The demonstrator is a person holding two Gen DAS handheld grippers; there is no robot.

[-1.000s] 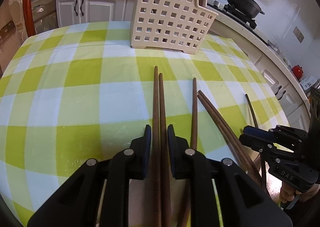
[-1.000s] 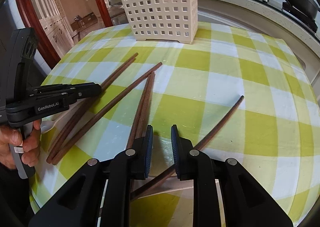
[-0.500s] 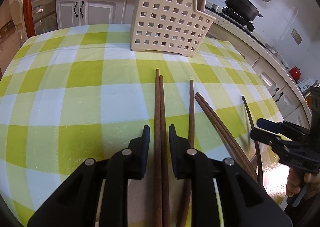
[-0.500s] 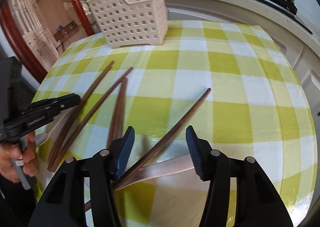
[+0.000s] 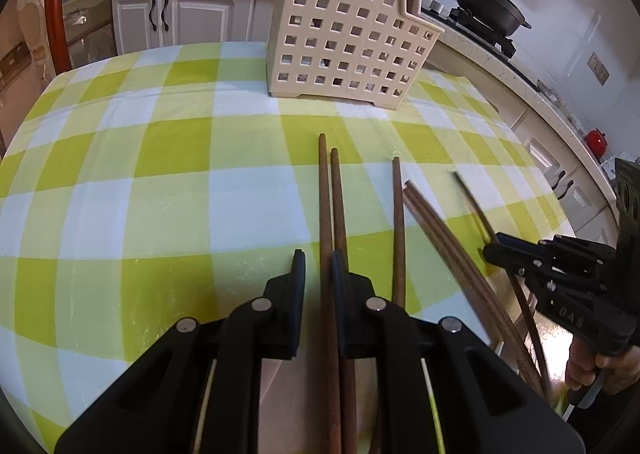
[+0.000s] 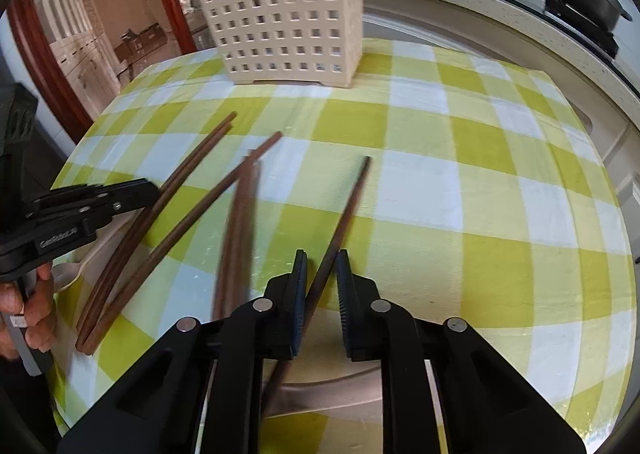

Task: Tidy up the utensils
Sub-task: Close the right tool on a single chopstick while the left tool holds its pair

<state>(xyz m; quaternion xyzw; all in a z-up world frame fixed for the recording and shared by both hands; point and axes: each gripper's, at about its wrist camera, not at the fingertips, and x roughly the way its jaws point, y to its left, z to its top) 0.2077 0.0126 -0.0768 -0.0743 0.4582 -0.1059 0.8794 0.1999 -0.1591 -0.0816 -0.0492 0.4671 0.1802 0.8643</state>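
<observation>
Several dark wooden chopsticks lie on a green-and-white checked tablecloth (image 5: 160, 158). My left gripper (image 5: 318, 266) is narrowly open around a pair of chopsticks (image 5: 330, 206); a small gap shows beside them. My right gripper (image 6: 322, 270) has closed in around a single chopstick (image 6: 352, 194), small gaps left at the pads. It also shows in the left wrist view (image 5: 504, 250). Another pair (image 6: 240, 206) and more chopsticks (image 6: 192, 158) lie to its left. A cream perforated utensil basket (image 5: 348, 34) stands upright at the table's far side (image 6: 288, 18).
A kitchen counter with a black pot (image 5: 488, 6) on a stove runs behind and right of the table. White cabinets (image 5: 180, 22) stand at the back left. A red object (image 5: 596, 140) sits at the far right. The table's near edge lies under both grippers.
My right gripper opened wide, shifted right onto the single chopstick, then narrowed around it. That chopstick has moved a little. My left gripper stays around its pair.
</observation>
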